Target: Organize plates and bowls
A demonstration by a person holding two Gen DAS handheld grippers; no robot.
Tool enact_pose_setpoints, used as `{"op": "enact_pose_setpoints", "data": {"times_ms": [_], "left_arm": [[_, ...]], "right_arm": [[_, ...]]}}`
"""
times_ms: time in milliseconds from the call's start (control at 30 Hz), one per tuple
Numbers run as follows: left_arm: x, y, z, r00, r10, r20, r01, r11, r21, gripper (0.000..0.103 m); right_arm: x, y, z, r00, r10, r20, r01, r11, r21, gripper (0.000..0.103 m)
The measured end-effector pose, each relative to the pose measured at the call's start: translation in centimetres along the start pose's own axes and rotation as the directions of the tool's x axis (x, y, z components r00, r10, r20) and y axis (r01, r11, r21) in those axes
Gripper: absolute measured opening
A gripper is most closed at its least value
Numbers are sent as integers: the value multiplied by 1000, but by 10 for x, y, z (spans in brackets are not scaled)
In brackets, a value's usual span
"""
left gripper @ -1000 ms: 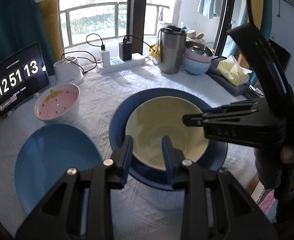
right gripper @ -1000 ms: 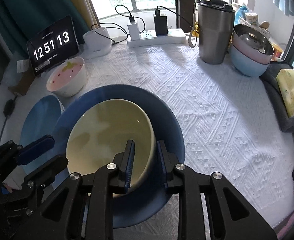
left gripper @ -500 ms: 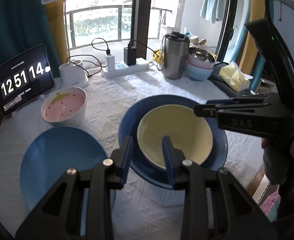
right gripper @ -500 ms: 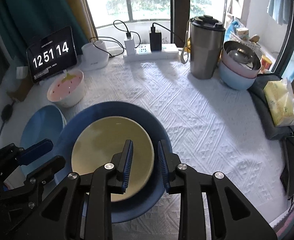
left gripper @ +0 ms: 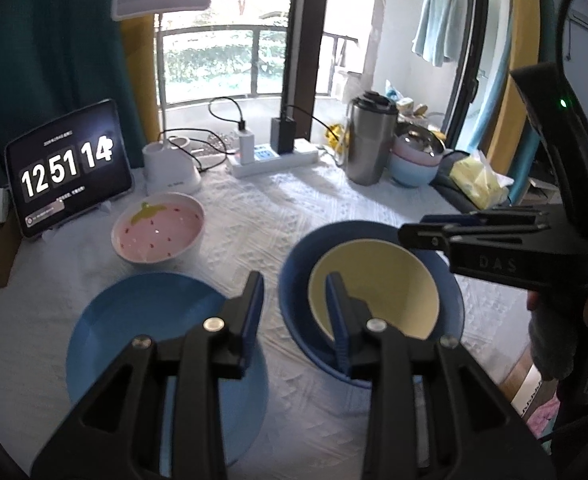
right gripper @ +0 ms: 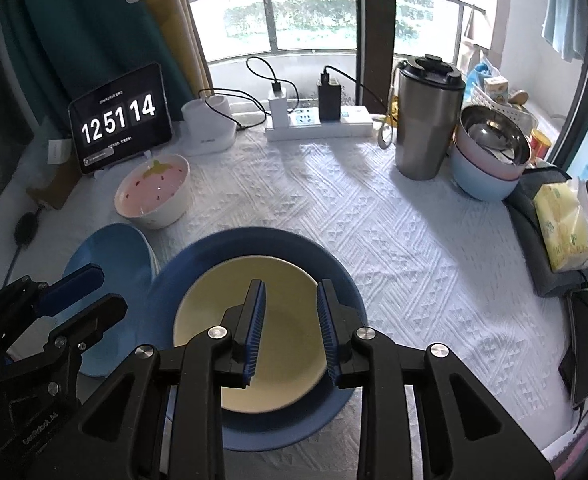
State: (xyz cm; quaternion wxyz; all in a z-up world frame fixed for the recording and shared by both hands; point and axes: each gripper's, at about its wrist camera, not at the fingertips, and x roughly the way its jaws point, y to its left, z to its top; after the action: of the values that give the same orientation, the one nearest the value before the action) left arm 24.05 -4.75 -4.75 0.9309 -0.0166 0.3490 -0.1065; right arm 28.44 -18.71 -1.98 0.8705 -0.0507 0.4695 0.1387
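A yellow bowl (left gripper: 377, 284) (right gripper: 290, 304) sits inside a dark blue plate (left gripper: 297, 276) (right gripper: 250, 248) on the white tablecloth. A light blue plate (left gripper: 142, 320) (right gripper: 110, 256) lies to its left. A pink strawberry bowl (left gripper: 158, 232) (right gripper: 154, 188) stands behind that. My left gripper (left gripper: 294, 292) is open and empty, above the gap between the two plates; it also shows in the right wrist view (right gripper: 82, 292). My right gripper (right gripper: 290, 304) is open and empty above the yellow bowl; it shows in the left wrist view (left gripper: 421, 228).
A steel tumbler (right gripper: 425, 120), stacked bowls (right gripper: 489, 160), a tissue pack (right gripper: 561, 228), a power strip (right gripper: 317, 124), a lamp base (right gripper: 210, 128) and a clock tablet (right gripper: 122, 116) ring the back and right of the table. The table edge is near the front.
Both grippers rose and pulled back from the yellow bowl, which stays in the dark blue plate. The left gripper shifted left. Both jaws have spread a little wider.
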Motion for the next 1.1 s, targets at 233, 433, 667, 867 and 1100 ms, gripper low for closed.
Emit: {"op": "enact_pose_setpoints", "data": {"times_ms": [233,433,667,867,1100], "left_arm": [[-5,22,5,1000,14,24,-13,999,-46,43],[-8,38,9,999,28,41,-25,997,-76,44],[-8,60,11,998,47,48,-41,994,-105,45],[-7,79,12,997,64,52,-57,990,-132,45],[-8,95,13,994,88,57,-78,985,-154,45]], "right_arm": [[2,14,9,1000,15,6,-15,1000,-22,29],[7,26,18,1000,22,4,-21,999,-41,29],[14,41,28,1000,30,-2,-30,998,-59,29],[22,56,36,999,36,-11,-37,996,-78,29],[33,71,44,999,43,-21,-45,994,-101,29]]}}
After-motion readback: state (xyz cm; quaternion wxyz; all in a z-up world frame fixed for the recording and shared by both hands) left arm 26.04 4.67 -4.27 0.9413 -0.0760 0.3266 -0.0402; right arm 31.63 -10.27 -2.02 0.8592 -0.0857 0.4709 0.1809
